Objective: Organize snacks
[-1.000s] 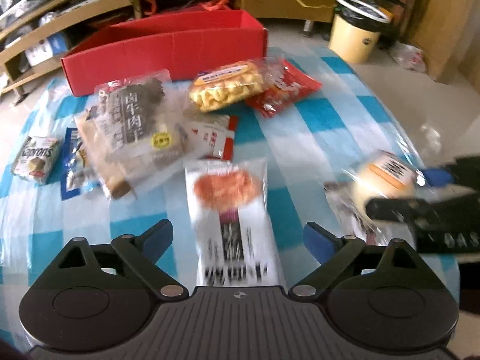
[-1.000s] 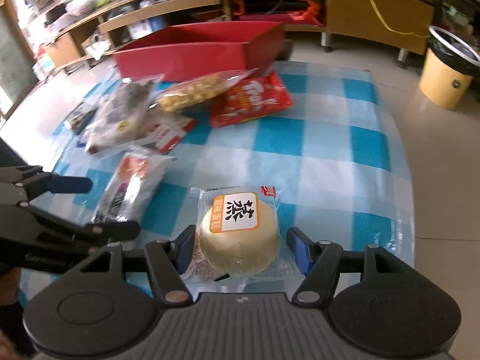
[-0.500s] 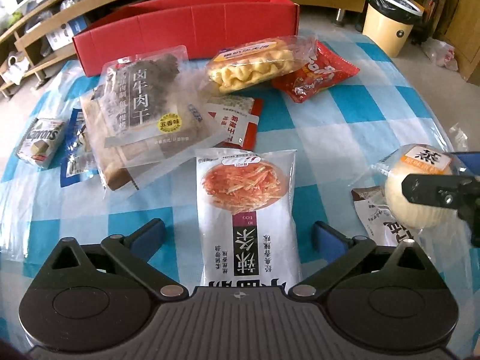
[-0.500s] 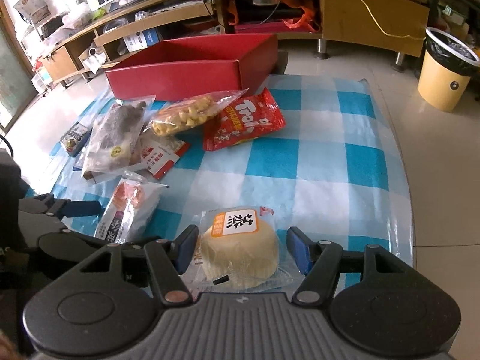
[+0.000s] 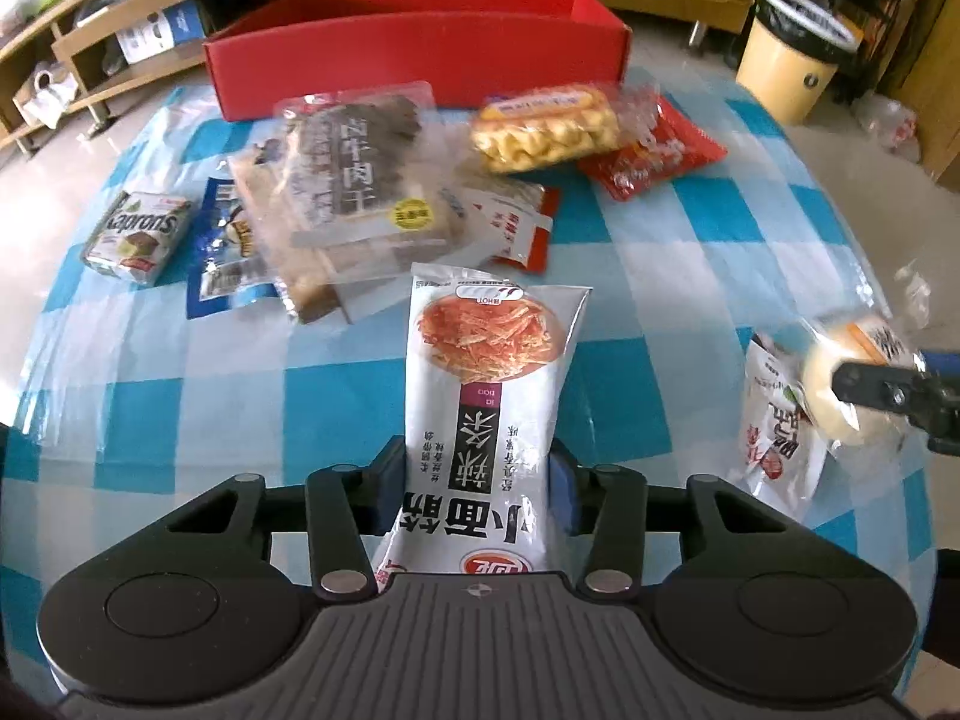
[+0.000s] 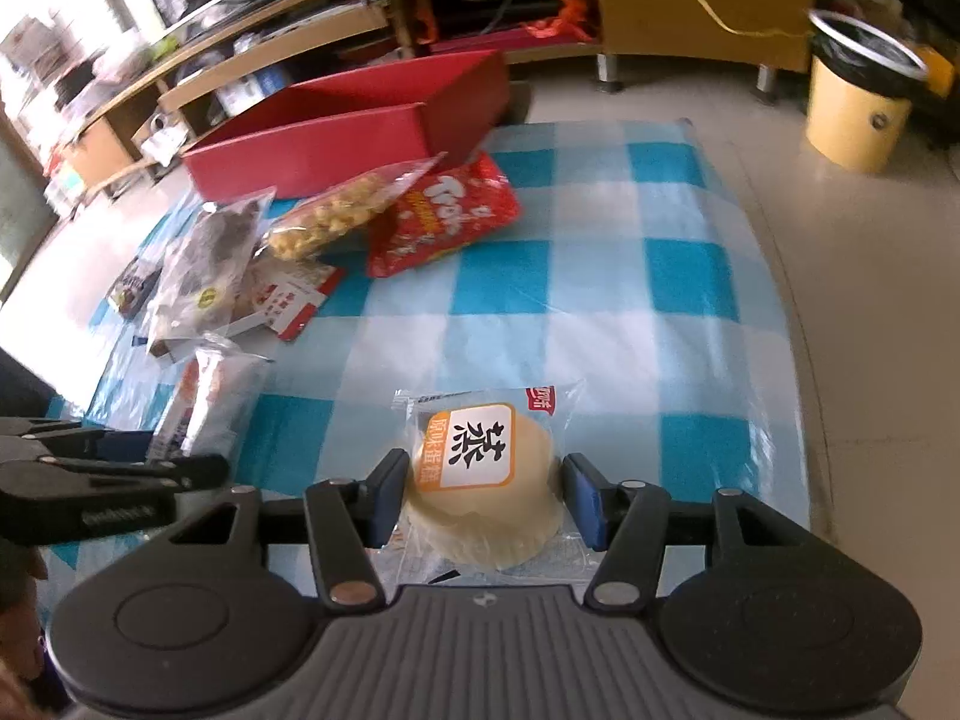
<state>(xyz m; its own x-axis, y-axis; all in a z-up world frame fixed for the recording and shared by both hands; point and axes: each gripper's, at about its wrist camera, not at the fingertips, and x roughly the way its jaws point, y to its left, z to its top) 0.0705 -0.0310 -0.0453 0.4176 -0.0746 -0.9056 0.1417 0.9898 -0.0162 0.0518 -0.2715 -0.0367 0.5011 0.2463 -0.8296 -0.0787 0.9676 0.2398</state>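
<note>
Left wrist view: the left claw [image 5: 477, 489] is pinching the lower part of a white noodle-snack packet [image 5: 489, 396], one blue pad sitting against each long edge. The packet is lying flat on the worktop [image 5: 690, 276], which is wearing a blue-and-white checked cloth. Beyond the packet, toward the red box [image 5: 420, 63] standing at the far edge, a clear jerky bag [image 5: 354, 180] is resting on other packets. A small red-and-white sachet [image 5: 516, 225] is lying just right of the jerky bag, and a green biscuit pack [image 5: 138, 234] is lying well to its left. A bag of yellow puffs [image 5: 546, 129] is overlapping a red crisp bag [image 5: 657, 153] in front of the box's right end. At the right edge of the view, the right claw [image 5: 888, 390] is showing with a round wrapped cake [image 5: 840, 378].

Right wrist view: the right claw [image 6: 483, 495] is pinching the wrapped cake [image 6: 480, 480] across its sides, both pads touching the wrapper. Whether the cake is resting on the cloth cannot be told. The red box [image 6: 360, 126] is standing at the far left of the worktop, the red crisp bag [image 6: 441, 216] just in front of it. The left claw [image 6: 129, 465] is appearing at the left edge beside the noodle-snack packet [image 6: 210, 402]. A yellow bin [image 6: 858, 114] is standing on the floor, right of the worktop.
</note>
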